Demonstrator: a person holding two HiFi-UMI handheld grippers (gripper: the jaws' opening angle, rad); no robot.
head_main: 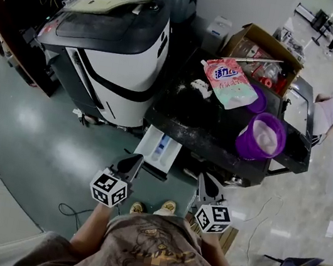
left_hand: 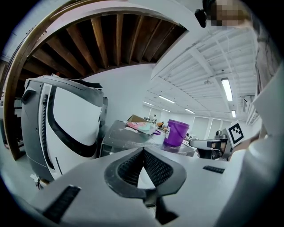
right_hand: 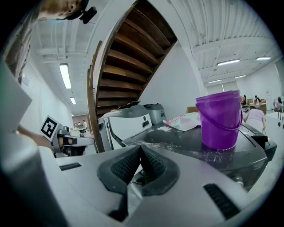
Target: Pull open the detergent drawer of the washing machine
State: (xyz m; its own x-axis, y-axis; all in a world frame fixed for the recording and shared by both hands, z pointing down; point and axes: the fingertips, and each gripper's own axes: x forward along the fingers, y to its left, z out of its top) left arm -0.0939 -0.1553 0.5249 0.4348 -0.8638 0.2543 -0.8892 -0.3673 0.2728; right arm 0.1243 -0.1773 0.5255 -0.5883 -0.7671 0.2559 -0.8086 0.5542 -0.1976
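The washing machine (head_main: 218,132) has a dark, powder-dusted top. In the head view its white detergent drawer (head_main: 158,150) sticks out of the front at the left, with a blue part inside. My left gripper (head_main: 139,159) is shut and empty, its tip just below and in front of the drawer without touching it. My right gripper (head_main: 203,177) is also shut and empty, in front of the machine to the drawer's right. In the gripper views both pairs of jaws, left gripper (left_hand: 143,150) and right gripper (right_hand: 140,148), meet at the tips with nothing between them.
A purple bucket (head_main: 260,136), a pink-and-green detergent pouch (head_main: 229,83) and an open cardboard box (head_main: 263,54) are on or behind the washer's top. A big white-and-black machine (head_main: 113,56) stands to the left. A wooden staircase (right_hand: 120,57) rises behind it.
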